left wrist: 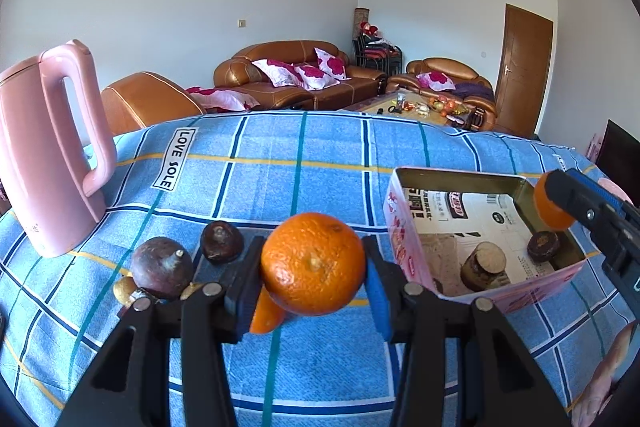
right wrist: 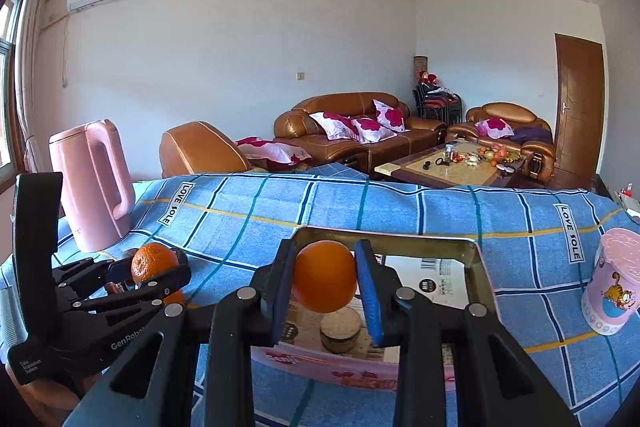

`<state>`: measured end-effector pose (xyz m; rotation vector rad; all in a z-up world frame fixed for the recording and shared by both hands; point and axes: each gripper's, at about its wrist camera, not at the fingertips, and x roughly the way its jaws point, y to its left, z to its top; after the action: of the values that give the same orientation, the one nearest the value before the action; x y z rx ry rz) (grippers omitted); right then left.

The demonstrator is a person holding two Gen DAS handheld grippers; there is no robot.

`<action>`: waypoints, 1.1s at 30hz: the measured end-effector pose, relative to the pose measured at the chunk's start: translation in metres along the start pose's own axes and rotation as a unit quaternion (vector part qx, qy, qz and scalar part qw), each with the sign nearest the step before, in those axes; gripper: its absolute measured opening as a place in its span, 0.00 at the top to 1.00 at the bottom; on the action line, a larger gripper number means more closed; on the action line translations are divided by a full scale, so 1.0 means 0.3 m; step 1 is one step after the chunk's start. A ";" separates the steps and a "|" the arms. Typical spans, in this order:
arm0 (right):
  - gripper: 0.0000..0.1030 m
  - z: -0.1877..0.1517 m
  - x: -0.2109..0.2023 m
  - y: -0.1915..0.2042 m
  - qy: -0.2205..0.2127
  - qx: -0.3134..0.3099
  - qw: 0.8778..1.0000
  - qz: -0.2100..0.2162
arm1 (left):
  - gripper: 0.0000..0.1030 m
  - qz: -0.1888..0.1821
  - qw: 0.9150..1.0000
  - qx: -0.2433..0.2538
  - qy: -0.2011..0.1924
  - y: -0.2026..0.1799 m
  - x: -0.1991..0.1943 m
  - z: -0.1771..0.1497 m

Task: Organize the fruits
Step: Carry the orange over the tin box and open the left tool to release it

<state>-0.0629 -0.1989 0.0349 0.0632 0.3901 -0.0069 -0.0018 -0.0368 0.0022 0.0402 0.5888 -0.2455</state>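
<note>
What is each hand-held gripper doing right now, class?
Left hand-held gripper: closed on a rough orange.
Right hand-held gripper: closed on a smooth orange above the tin.

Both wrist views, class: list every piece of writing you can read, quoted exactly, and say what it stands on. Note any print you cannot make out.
"LOVE SOLE": label on the blue checked cloth, near the pink kettle; a second one at the right.
"GenRobo": on the left claw, the end cut off.
"Data Acquisition System", small: same claw's body.
Printed paper lining the tin box: too small to read.
Pink cup lettering: blurred.
</note>
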 end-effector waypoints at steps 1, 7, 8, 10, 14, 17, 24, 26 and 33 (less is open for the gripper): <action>0.68 0.000 -0.002 -0.015 0.000 0.003 1.000 -0.003 | 0.53 -0.001 1.000 0.001 0.000 -0.012 0.001 0.003; 0.68 0.006 -0.012 -0.073 -0.004 0.009 1.000 -0.016 | 0.53 -0.007 1.000 0.013 -0.007 -0.076 0.005 0.019; 0.68 0.006 -0.011 -0.079 -0.005 0.010 1.000 -0.018 | 0.53 -0.008 1.000 0.017 -0.010 -0.086 0.006 0.023; 0.68 0.008 -0.013 -0.098 -0.005 0.010 1.000 -0.024 | 0.53 -0.011 1.000 0.021 -0.014 -0.107 0.006 0.031; 0.68 0.012 -0.011 -0.141 -0.005 0.015 0.999 -0.034 | 0.53 -0.019 0.999 0.025 -0.013 -0.140 0.018 0.042; 0.68 0.016 -0.010 -0.172 -0.006 0.016 0.999 -0.044 | 0.53 -0.025 0.999 0.033 -0.015 -0.178 0.026 0.050; 0.68 0.019 0.003 -0.253 -0.002 0.029 0.997 -0.072 | 0.53 -0.049 0.998 0.047 -0.016 -0.275 0.046 0.070; 0.68 0.017 0.012 -0.271 0.001 0.033 0.997 -0.076 | 0.53 -0.054 0.997 0.056 -0.013 -0.309 0.060 0.071; 0.68 0.000 0.063 -0.284 0.032 0.028 0.996 -0.082 | 0.53 -0.058 0.995 0.080 0.004 -0.382 0.109 0.054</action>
<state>-0.0472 -0.2837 0.0227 0.0877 0.4581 -0.1788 0.0058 -0.1568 0.0011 0.1622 0.5786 -0.4052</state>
